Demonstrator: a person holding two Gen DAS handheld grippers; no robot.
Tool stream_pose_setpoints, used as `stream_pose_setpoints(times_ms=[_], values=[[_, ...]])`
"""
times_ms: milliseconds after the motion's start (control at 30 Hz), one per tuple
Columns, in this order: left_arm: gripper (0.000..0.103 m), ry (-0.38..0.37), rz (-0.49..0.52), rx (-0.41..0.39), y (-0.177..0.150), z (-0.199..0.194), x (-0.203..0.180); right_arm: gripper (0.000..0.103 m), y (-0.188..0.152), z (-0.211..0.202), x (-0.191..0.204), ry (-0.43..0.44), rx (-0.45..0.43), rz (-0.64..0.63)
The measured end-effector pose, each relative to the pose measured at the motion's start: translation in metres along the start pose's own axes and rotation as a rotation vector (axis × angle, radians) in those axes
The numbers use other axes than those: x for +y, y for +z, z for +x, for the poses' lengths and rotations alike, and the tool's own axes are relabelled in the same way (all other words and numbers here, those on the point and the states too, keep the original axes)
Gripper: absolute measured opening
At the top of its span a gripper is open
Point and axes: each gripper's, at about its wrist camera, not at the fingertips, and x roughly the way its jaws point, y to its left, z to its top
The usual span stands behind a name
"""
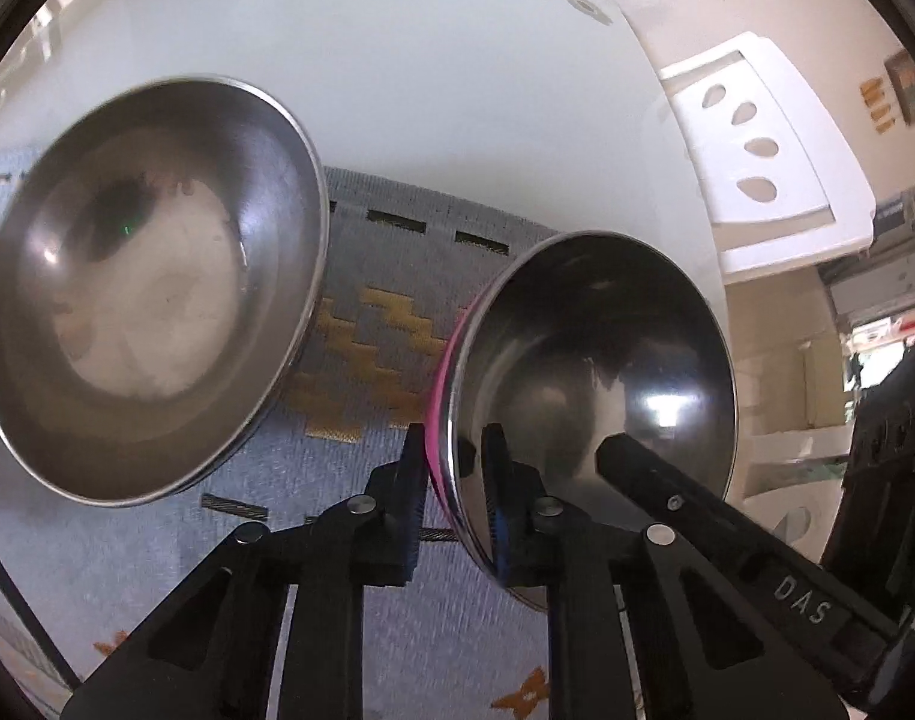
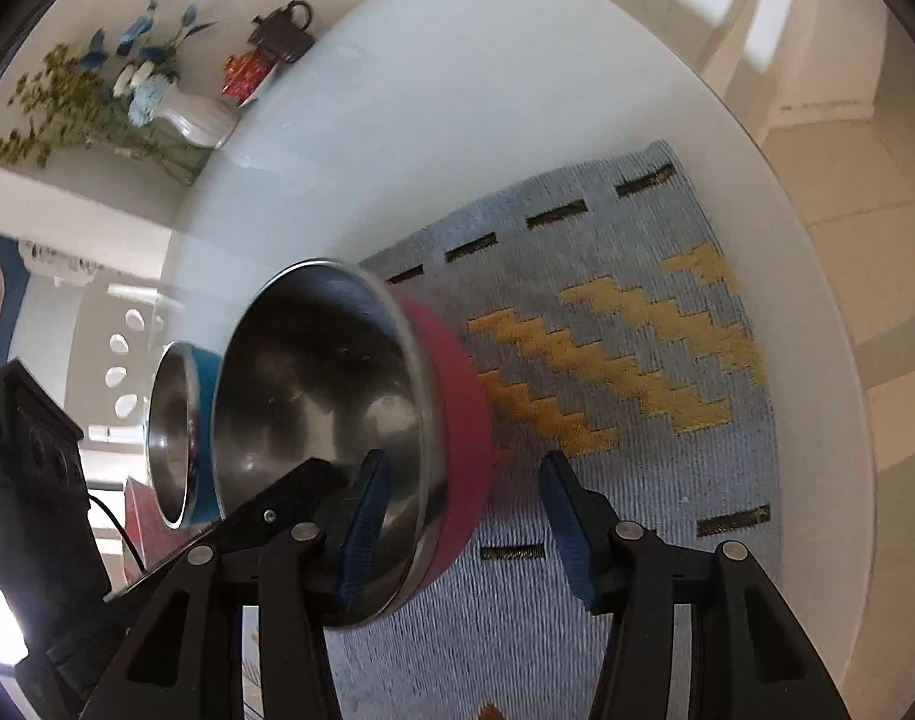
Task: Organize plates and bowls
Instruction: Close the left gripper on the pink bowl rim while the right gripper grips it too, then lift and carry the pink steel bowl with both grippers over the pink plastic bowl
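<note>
Both grippers share one pink bowl (image 1: 583, 348): left gripper (image 1: 454, 450) clamped on its rim, right gripper (image 2: 464, 471) with fingers apart astride its wall

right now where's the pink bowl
Left wrist view, right of centre: the pink bowl is tilted above the woven mat, its rim pinched in the left tongs, another steel bowl to its left.

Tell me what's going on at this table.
A person is working with a handheld tool in each hand. The left tool is shut on the rim of a pink-sided steel bowl. The right tool is open and straddles that same bowl's wall, one finger inside and one outside. A second steel bowl is beside it, over the woven mat on the white table. Nothing is stacked yet.
</note>
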Motion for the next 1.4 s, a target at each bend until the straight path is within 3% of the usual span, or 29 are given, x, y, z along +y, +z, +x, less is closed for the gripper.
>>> stream_pose_setpoints(times_ms=[167, 200, 300, 500, 867, 1100, 1400], values=[[0.012, -0.012, -0.004, -0.019, 0.000, 0.000, 0.001, 0.021, -0.001, -0.001, -0.005, 0.024, -0.008, 0.017], [0.012, -0.008, 0.004, -0.023, -0.001, -0.001, -0.001, 0.020, -0.002, -0.001, -0.005, 0.039, -0.001, 0.027], [0.012, -0.011, 0.009, -0.018, -0.002, -0.001, -0.004, 0.020, -0.005, -0.006, -0.003, 0.000, -0.012, 0.009], [0.012, -0.048, 0.013, -0.031, -0.008, -0.014, -0.004, 0.020, -0.007, -0.020, 0.001, 0.020, -0.034, 0.026], [0.012, -0.063, 0.039, -0.088, -0.015, -0.081, 0.019, 0.020, -0.028, -0.056, 0.056, 0.050, -0.092, 0.011], [0.013, -0.052, 0.029, -0.123, -0.016, -0.123, 0.060, 0.020, -0.055, -0.058, 0.117, 0.071, -0.104, -0.024], [0.014, -0.037, -0.034, -0.166, -0.018, -0.166, 0.136, 0.020, -0.092, -0.031, 0.198, 0.087, -0.083, -0.101]])
